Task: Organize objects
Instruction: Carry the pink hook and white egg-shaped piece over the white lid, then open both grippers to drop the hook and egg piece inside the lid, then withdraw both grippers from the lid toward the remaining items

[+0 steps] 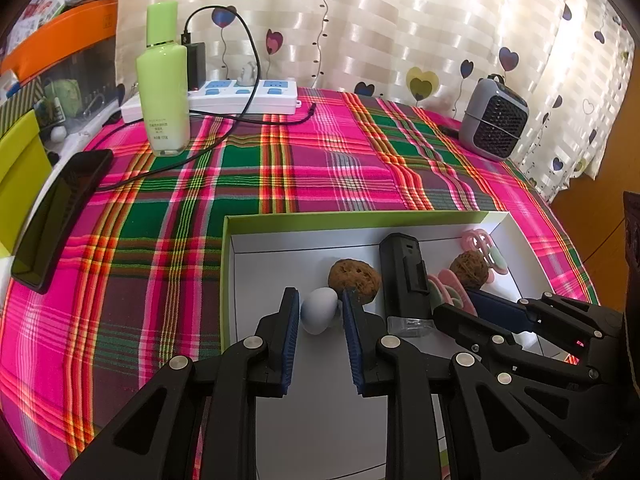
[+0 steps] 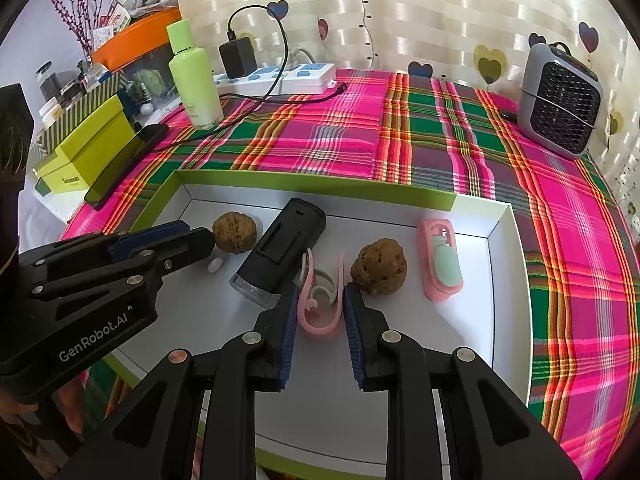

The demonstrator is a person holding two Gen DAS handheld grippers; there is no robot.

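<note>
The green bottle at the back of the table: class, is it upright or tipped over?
Upright. The green bottle stands on its base on the plaid cloth, cap on top, beside the power strip.

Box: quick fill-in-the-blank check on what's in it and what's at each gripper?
1. The box holds ___ walnuts.
2. The clip between the right gripper's fingers is ___.
3. Between the left gripper's fingers sits a white ___.
Missing words: two; pink; egg.
</note>
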